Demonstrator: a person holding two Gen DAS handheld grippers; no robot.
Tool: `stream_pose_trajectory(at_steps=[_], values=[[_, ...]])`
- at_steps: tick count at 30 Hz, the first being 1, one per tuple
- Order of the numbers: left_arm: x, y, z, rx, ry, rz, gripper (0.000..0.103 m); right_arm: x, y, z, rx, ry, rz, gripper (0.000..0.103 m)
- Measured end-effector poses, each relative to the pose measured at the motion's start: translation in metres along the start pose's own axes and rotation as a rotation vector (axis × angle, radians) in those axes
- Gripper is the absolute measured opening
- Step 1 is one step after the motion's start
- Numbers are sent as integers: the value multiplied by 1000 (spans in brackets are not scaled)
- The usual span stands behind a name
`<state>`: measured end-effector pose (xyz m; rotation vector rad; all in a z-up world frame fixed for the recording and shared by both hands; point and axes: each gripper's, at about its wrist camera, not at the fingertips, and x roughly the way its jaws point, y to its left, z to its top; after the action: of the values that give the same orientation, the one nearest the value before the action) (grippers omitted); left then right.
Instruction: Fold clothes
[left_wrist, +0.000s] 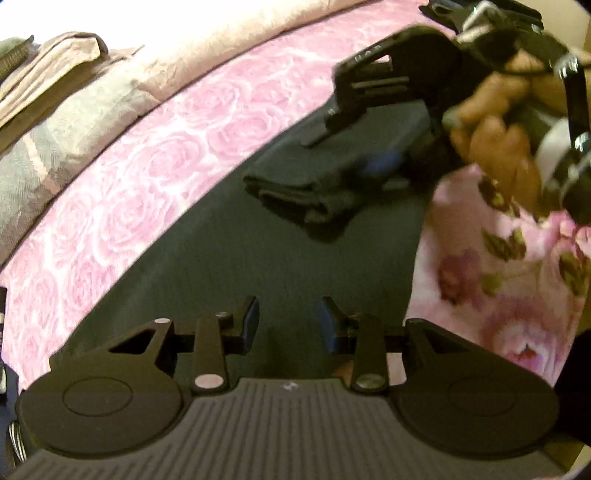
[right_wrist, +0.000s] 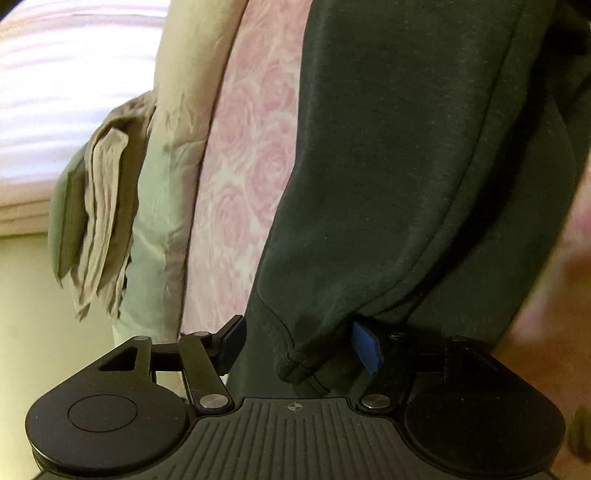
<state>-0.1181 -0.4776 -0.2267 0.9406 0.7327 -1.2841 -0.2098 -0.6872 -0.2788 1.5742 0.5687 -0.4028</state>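
A dark green garment (left_wrist: 229, 266) lies spread on the bed, with one part folded into a thick bundle (left_wrist: 314, 192) toward the far side. My left gripper (left_wrist: 290, 321) hovers over the flat part of the garment, open, with nothing between its fingers. A hand (left_wrist: 491, 136) holds my right gripper (left_wrist: 354, 151) over the folded bundle. In the right wrist view the garment (right_wrist: 388, 166) fills the middle. Its folded hem (right_wrist: 299, 363) sits between the fingers of my right gripper (right_wrist: 299, 345). The right blue pad (right_wrist: 365, 347) touches the cloth, the left pad (right_wrist: 232, 343) stands clear of it, so the gripper is open.
A pink rose-patterned sheet (left_wrist: 147, 177) covers the bed. Beige and grey folded cloths (left_wrist: 55, 110) are piled along its far left edge, and the same pile (right_wrist: 107, 221) appears in the right wrist view. The person's floral clothing (left_wrist: 498, 277) is close at the right.
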Motion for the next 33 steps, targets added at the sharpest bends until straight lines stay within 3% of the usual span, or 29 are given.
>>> stream_pose_trajectory(at_steps=[1,2,7,8,9,11,19,20,21,22,24,27,29,31,33], values=[[0,1,-2,-3,4,0,31,0,3,1,-6,4,3,17],[0,1,-3,-7,9,0,31,0,8,2,-11,7,-2,12],[-6,6,-6,-27,2,10,31,-9,26,4,-63,26,-24,12],[-5,9,-6,-33,0,10,31,-13,23,3,-49,29,-27,18],[-4,11,-7,-37,-1,9,31,-16,20,1,-34,33,-29,46],[-2,12,-8,-39,1,7,31,-26,9,-7,10,21,-34,85],[-5,8,-20,-29,6,-5,31,-10,-28,-21,183,-22,1,85],[-6,8,-21,-29,6,-3,31,-5,-32,-21,199,-28,13,78],[-7,8,-22,-29,5,-2,31,-3,-33,-21,215,-22,25,42],[-9,8,-23,-29,5,-1,31,0,-33,-20,230,-16,37,22],[-11,10,-25,-34,1,2,31,-5,-25,-16,249,-24,71,17],[-13,13,-28,-43,-4,6,31,-25,6,-5,184,-69,261,15],[-13,15,-30,-50,-7,8,31,-36,18,0,181,-86,436,15],[-11,15,-31,-48,-6,7,31,-34,21,-2,124,-72,408,15],[-10,15,-32,-40,-5,6,31,-20,5,-10,125,-26,252,15]])
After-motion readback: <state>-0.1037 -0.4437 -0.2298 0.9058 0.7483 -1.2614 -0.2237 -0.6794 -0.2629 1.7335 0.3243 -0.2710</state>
